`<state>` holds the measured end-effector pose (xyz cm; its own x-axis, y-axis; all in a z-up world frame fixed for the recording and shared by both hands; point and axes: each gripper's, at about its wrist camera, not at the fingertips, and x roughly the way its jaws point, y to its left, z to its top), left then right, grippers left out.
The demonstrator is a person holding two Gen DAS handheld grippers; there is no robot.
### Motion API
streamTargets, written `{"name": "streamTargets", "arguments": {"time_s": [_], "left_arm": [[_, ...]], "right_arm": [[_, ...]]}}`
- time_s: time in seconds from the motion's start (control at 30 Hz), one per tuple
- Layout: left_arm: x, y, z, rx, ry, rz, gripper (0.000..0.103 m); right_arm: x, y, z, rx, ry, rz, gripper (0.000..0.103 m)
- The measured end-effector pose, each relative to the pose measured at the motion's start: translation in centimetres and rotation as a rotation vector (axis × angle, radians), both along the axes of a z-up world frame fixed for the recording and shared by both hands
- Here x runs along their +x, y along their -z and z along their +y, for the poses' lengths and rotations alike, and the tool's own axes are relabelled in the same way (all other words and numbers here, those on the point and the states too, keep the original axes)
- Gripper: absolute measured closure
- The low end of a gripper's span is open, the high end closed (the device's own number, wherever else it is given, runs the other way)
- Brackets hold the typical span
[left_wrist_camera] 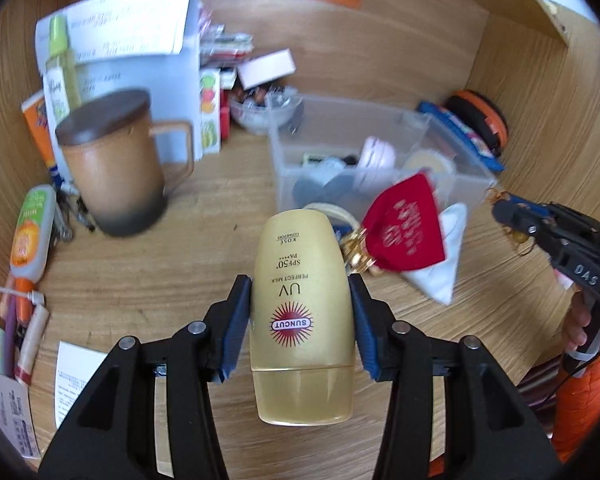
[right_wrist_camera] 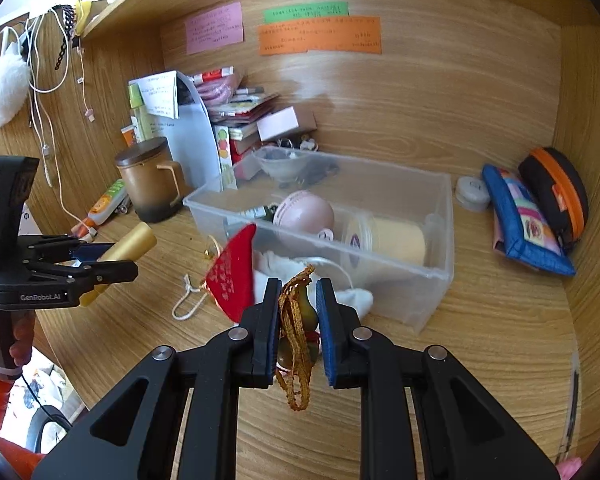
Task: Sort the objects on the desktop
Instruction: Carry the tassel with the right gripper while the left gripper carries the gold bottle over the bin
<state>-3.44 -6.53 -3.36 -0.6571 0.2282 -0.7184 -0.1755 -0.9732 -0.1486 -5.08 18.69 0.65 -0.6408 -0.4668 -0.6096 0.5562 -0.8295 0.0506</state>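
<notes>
- Left gripper [left_wrist_camera: 302, 316]: I have its blue pads clamped on the gold sunscreen bottle [left_wrist_camera: 303, 312], gripped across the waist; the long axis runs away from me along the fingers, cap end nearest, and the bottle is clear of the desk [left_wrist_camera: 140, 280].
- Right gripper [right_wrist_camera: 298, 320]: pinched together on a gold braided cord with a small gourd charm [right_wrist_camera: 298, 320]; a red pouch [right_wrist_camera: 234, 276] hangs beside it, apparently on the same cord.
- White cloth bag [right_wrist_camera: 352, 298]: on the desk just beyond the right fingers, against the bin's near wall.
- Clear plastic bin [right_wrist_camera: 436, 248]: straight ahead of both grippers, open-topped; a pink round case [right_wrist_camera: 306, 210] and a cream jar [right_wrist_camera: 384, 238] already lie inside. I judge it the likely destination; the right hand is nearer.
- In the way: the dangling red pouch lies between the bottle and the bin.
- Brown lidded mug [left_wrist_camera: 112, 160]: left of the bin, well apart.
- Blue zip pouch [right_wrist_camera: 524, 220]: right of the bin, against the wall.
</notes>
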Motion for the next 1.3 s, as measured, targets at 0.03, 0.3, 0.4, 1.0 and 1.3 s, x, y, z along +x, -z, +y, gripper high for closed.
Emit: {"name": "streamTargets", "arguments": {"time_s": [0.03, 0.3, 0.4, 1.0, 1.3], "left_arm": [[-0.1, -0.4, 0.3, 0.001, 0.008, 0.013, 0.056], [-1.1, -2.8, 1.7, 0.006, 0.035, 0.099, 0.056], [-2.0, -3.3, 1.7, 0.021, 0.022, 0.117, 0.056], [-8.5, -4.9, 3.0, 0.057, 0.041, 0.126, 0.056], [-12.4, -4.4, 4.4, 0.058, 0.055, 0.091, 0.056]], "right_arm": [[-0.1, -0.2, -0.1, 0.000, 0.000, 0.004, 0.087], [-0.9, -2.1, -0.3, 0.014, 0.014, 0.048, 0.087], [-1.2, -2.7, -0.3, 0.012, 0.019, 0.059, 0.087], [-7.0, -4.1, 0.2, -0.040, 0.050, 0.063, 0.087], [-11.0, -4.4, -0.5, -0.030, 0.029, 0.046, 0.087]]}}
